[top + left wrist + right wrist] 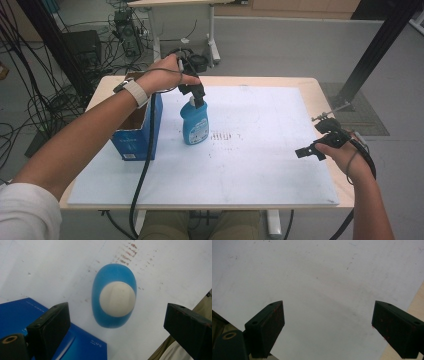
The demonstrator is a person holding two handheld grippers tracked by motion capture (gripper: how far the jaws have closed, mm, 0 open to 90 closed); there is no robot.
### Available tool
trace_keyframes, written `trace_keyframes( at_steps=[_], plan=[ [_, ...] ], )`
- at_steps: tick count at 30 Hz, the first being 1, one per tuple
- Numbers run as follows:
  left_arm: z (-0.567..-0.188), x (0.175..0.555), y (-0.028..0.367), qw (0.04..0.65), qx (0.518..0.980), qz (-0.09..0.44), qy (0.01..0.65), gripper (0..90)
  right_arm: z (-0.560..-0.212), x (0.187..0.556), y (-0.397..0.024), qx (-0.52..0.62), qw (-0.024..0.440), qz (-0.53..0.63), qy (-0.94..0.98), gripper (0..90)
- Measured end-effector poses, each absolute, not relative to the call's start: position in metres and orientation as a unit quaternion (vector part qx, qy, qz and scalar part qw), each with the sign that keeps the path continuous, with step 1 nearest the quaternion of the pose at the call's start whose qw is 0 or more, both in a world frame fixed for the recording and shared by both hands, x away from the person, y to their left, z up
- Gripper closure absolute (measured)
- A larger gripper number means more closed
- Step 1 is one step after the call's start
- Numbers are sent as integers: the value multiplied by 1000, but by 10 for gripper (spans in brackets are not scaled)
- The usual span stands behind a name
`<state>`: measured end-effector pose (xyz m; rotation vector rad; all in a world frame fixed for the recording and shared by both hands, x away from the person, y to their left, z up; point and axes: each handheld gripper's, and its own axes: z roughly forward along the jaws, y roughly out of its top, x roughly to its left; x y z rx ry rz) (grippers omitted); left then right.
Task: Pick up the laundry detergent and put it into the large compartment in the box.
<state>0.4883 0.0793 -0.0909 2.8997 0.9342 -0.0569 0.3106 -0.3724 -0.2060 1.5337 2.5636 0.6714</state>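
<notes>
left gripper [117, 322]: jaws wide, directly over blue bottle [114, 296], holding nothing
right gripper [328, 325]: wide, empty, board's [260, 165] right edge
hidden: bottle cap in high view, behind gripper
box [136, 131]: by left edge

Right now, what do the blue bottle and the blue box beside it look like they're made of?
Blue bottle: probably plastic, smooth and slightly glossy, with a matte off-white cap and a printed label. Blue box: looks like cardboard, a brown raw inside showing at its open top, with a printed blue outside.

Blue box [136, 132] just beside blue bottle [195, 122]; open white board [265, 145] to its right.
</notes>
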Motion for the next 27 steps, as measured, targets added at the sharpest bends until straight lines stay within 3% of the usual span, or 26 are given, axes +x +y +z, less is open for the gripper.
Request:
trace_keyframes(
  at_steps=[27],
  plan=[
    [-102,488,79,56,952,-19,302,63,-205,312,-372,501,38,217,837,110]
  ],
)
